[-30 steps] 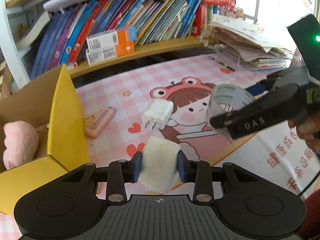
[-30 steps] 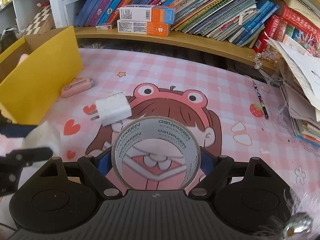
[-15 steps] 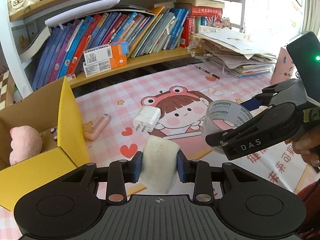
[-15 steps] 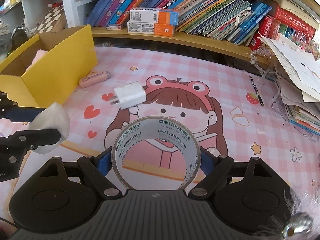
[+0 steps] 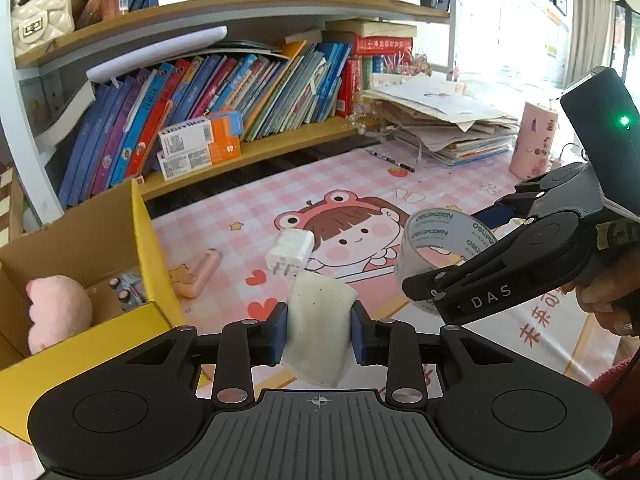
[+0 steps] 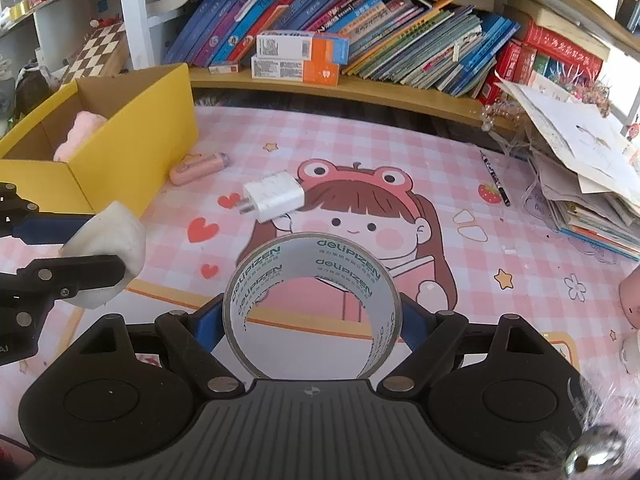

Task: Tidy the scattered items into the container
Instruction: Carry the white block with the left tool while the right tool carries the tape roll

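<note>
Your left gripper (image 5: 319, 330) pinches a soft white pad (image 5: 320, 326) and your right gripper (image 6: 311, 312) clamps a tape roll (image 6: 311, 300), both held above the mat, with the yellow box (image 6: 132, 128) to the left. The white charger (image 6: 276, 196) and pink tube (image 6: 198, 163) lie on the mat beside the box. Because your grippers are close together, they may collide over the box, and the springy pad could slip from its squeeze and fall short of the near wall.
</note>
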Demonstrator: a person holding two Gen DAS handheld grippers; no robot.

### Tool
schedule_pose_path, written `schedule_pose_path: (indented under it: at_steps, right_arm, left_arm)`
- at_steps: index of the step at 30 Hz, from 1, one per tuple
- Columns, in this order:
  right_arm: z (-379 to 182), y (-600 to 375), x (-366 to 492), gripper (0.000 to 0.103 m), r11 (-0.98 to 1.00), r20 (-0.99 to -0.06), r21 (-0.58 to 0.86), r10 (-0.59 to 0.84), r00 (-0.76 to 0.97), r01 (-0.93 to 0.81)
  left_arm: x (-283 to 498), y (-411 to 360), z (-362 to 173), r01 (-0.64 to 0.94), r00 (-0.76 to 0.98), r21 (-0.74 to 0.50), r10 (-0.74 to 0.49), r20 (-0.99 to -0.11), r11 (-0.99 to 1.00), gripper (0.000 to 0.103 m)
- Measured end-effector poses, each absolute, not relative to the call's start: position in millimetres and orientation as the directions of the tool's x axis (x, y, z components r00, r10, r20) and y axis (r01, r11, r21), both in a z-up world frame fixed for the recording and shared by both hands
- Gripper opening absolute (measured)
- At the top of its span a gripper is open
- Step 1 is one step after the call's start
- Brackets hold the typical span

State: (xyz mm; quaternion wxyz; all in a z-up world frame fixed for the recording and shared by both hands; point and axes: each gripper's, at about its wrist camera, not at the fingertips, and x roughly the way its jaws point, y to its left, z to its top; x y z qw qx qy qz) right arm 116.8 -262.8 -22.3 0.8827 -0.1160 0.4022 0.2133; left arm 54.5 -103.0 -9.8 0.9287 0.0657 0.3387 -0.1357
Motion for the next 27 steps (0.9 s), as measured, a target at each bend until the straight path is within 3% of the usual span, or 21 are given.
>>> schedule_pose_path:
  at_steps: [27]
  right_arm:
    - [25,-144,65,0.084,0.851,-0.692,-0.088,0.321,0.646,-0.517]
  left_arm:
    - [6,15,32,0.255,0.826,-0.021,-0.229,-0.515,0.967,0.030]
